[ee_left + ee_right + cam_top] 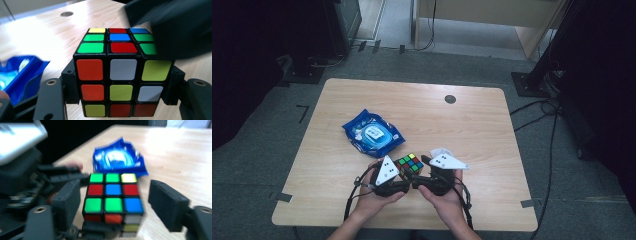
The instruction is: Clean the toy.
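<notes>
A scrambled colour cube (pixel 409 164) is held just above the near middle of the wooden table (pixel 472 130). My left gripper (pixel 399 175) is shut on it. In the left gripper view the two pads (pixel 71 82) press on the cube's (pixel 120 75) left and right sides. My right gripper (pixel 424 167) comes in from the other side and shows as a dark blur (pixel 175 27). In the right gripper view its jaws stand open around the cube (pixel 112 195). The right jaw is clearly apart from the cube and the left jaw stands close beside it.
A blue pack of wipes (pixel 373 134) lies on the table just beyond and left of the cube, close behind it in the right gripper view (pixel 118 160). A round dark grommet (pixel 450 99) sits near the far edge. Cables trail from both grippers toward the near edge.
</notes>
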`<state>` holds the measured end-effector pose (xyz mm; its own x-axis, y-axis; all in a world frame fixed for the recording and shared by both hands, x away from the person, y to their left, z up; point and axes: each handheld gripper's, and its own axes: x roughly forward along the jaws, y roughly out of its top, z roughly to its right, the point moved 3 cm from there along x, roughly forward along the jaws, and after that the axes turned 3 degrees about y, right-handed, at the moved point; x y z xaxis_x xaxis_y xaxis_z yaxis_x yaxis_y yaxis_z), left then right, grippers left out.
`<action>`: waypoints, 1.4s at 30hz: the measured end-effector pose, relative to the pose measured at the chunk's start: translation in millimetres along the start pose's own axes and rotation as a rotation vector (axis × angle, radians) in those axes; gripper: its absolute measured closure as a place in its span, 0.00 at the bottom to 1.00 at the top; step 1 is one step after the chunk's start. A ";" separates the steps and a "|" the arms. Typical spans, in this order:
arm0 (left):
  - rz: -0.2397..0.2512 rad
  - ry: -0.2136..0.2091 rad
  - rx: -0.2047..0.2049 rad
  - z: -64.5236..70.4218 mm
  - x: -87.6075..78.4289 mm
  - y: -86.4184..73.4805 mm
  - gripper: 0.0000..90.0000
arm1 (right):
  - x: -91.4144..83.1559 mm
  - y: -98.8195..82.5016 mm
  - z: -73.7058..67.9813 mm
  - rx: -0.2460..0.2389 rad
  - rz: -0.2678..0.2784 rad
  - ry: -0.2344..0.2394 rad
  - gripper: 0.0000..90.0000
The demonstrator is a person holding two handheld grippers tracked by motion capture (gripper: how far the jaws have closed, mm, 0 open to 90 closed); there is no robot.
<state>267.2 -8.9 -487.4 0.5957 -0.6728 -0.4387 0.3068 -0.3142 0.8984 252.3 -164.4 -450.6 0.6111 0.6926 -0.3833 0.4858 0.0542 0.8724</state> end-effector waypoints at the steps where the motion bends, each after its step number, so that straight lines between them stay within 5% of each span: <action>1: -0.007 -0.008 -0.029 -6.1 -0.6 -0.7 0.38 | -4.0 2.3 3.0 0.017 0.028 0.006 0.27; 5: 0.013 -0.017 -0.141 -27.0 -7.0 -0.5 0.38 | -17.0 -0.1 17.1 0.018 0.132 -0.055 0.29; 7: 0.031 -0.007 -0.171 -34.0 -11.3 2.0 0.38 | -15.0 -8.9 23.9 0.004 0.124 -0.070 0.30; 10: 0.045 0.003 -0.192 -39.7 -16.6 5.1 0.38 | 0.9 -26.5 27.0 0.001 0.068 -0.033 0.27; 15: 0.050 -0.009 -0.199 -35.4 -17.3 7.6 0.38 | 20.6 -35.4 7.6 -0.049 0.033 0.028 0.21; 22: 0.047 -0.053 -0.183 -19.6 -12.8 10.8 0.38 | 34.4 -39.2 -3.9 -0.077 0.023 0.002 0.28; 24: 0.044 -0.059 -0.177 -17.6 -11.6 10.8 0.38 | 33.4 -40.6 -6.1 -0.117 0.036 -0.019 0.37; 29: 0.035 -0.080 -0.183 -17.5 -11.4 11.1 0.38 | 30.8 -41.3 -7.2 -0.160 0.041 -0.030 0.38; 35: 0.003 -0.112 -0.180 -17.9 -12.1 12.9 0.38 | 28.2 -42.8 -7.3 -0.294 0.037 -0.076 0.38; 38: -0.012 -0.121 -0.178 -16.4 -11.9 14.0 0.37 | 27.0 -45.0 -8.2 -0.450 0.036 -0.126 0.38; 42: -0.025 -0.139 -0.171 -16.4 -11.4 13.5 0.37 | 25.1 -46.8 -9.4 -0.587 0.023 -0.169 0.38</action>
<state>276.7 5.5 -470.6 0.4816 -0.7560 -0.4434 0.4486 -0.2220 0.8657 239.1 -142.7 -498.2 0.7314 0.5774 -0.3629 0.0749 0.4609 0.8843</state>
